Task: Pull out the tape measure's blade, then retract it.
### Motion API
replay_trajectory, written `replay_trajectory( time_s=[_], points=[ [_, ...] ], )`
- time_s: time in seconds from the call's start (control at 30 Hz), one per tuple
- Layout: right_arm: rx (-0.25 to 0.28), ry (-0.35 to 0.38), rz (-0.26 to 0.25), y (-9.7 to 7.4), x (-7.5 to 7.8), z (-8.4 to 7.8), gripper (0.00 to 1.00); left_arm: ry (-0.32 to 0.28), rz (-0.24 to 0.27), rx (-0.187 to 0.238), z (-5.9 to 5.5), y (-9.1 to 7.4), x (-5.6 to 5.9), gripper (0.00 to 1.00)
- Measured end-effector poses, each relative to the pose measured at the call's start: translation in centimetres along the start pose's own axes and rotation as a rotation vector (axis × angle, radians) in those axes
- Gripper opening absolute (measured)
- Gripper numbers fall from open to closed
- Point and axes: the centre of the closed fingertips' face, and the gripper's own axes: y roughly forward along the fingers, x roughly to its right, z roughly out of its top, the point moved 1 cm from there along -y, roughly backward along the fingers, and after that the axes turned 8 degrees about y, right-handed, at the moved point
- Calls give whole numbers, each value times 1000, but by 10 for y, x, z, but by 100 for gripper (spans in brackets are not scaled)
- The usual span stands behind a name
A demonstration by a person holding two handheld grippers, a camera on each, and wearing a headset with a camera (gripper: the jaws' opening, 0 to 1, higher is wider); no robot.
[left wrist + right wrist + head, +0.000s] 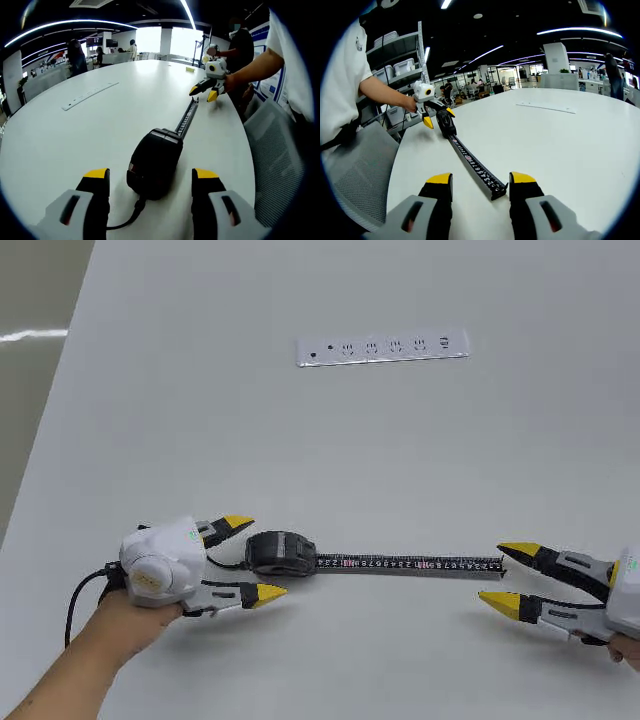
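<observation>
Left hand-held gripper (255, 556) stands wide, its 2 jaws on either side of the black tape measure (281, 552) lying on the white tabletop (400, 460). Its blade (410, 564) lies drawn out toward the right hand-held gripper (506, 575), also wide, the blade's end just at its jaws, unclamped.

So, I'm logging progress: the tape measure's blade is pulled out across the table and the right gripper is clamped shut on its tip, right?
Not quite. The blade is pulled out across the table, but the right gripper is open, its jaws apart on either side of the tip, not clamped on it. The right gripper view shows this.
</observation>
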Motion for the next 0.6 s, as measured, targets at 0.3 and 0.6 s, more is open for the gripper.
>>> replay_trajectory(
  time_s=[0.3, 0.6],
  points=[
    [14, 7, -30, 0, -6, 2, 50, -21, 31, 26, 4, -7, 4, 68],
    [17, 22, -70, -3, -7, 0, 54, -50, 72, 45, 4, -17, 5, 70]
  ],
)
